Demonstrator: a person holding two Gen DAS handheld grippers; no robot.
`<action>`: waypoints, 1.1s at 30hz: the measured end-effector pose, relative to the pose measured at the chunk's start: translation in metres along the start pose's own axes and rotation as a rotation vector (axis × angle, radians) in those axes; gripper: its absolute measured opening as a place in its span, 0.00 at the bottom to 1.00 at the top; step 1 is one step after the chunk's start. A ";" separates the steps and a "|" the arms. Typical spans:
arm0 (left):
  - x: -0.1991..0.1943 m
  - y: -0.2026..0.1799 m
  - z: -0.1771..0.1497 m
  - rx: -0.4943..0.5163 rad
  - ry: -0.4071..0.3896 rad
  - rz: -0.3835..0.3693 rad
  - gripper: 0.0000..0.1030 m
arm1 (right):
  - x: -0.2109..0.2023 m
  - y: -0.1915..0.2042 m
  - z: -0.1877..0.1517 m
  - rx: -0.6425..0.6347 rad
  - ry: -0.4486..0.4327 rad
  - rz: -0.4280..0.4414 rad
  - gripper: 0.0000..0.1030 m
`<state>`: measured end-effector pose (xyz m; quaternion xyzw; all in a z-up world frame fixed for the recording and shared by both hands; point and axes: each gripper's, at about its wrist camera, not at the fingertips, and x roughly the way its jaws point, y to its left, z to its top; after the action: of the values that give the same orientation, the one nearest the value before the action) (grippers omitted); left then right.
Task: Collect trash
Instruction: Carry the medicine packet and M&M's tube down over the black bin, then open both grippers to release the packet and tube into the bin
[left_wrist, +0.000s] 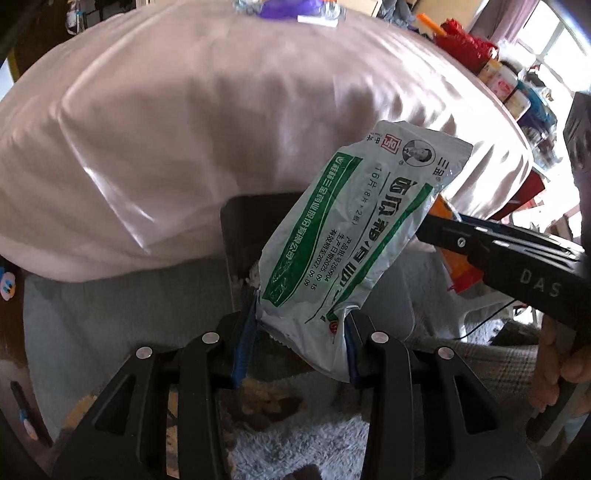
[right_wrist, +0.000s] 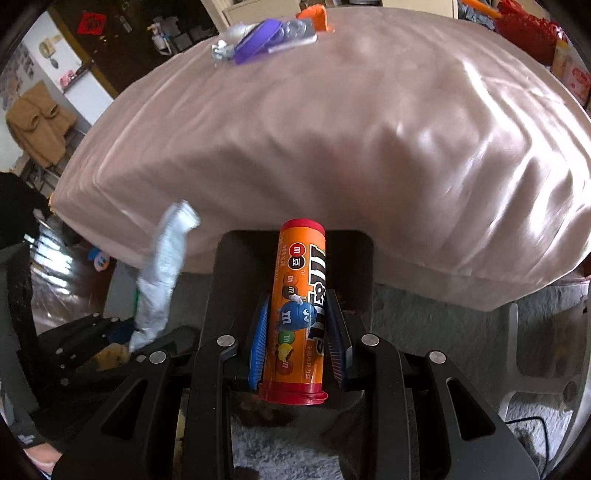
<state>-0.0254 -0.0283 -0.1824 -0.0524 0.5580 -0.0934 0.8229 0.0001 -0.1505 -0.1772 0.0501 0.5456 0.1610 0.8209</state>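
Note:
My left gripper (left_wrist: 301, 332) is shut on a silver and green foil pouch (left_wrist: 347, 236), held upright above a dark bin (left_wrist: 236, 221) by the table edge. The pouch also shows at the left of the right wrist view (right_wrist: 162, 277). My right gripper (right_wrist: 299, 332) is shut on an orange M&M's tube (right_wrist: 299, 306) with red caps, held above the same dark bin (right_wrist: 229, 266). The right gripper's body shows in the left wrist view (left_wrist: 517, 258). More trash, a purple wrapper (right_wrist: 258, 40) and clear plastic (right_wrist: 295, 29), lies at the table's far edge.
A table under a pink glossy cloth (right_wrist: 332, 129) fills the upper view. A grey shaggy rug (left_wrist: 314, 435) lies below. Red and orange items (left_wrist: 465, 44) and boxes stand at the far right. A white plastic stool (right_wrist: 535, 350) stands at the right.

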 end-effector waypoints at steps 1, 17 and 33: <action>0.004 -0.001 -0.002 0.006 0.011 0.005 0.36 | 0.003 0.001 -0.001 0.000 0.007 0.002 0.29; 0.021 -0.006 0.000 0.047 0.065 0.015 0.39 | 0.021 -0.003 0.001 0.040 0.040 0.054 0.31; 0.022 0.001 0.001 0.045 0.063 0.072 0.81 | 0.015 -0.013 -0.001 0.076 0.010 0.014 0.75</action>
<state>-0.0168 -0.0323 -0.2022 -0.0108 0.5830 -0.0781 0.8087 0.0073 -0.1580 -0.1944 0.0843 0.5552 0.1461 0.8144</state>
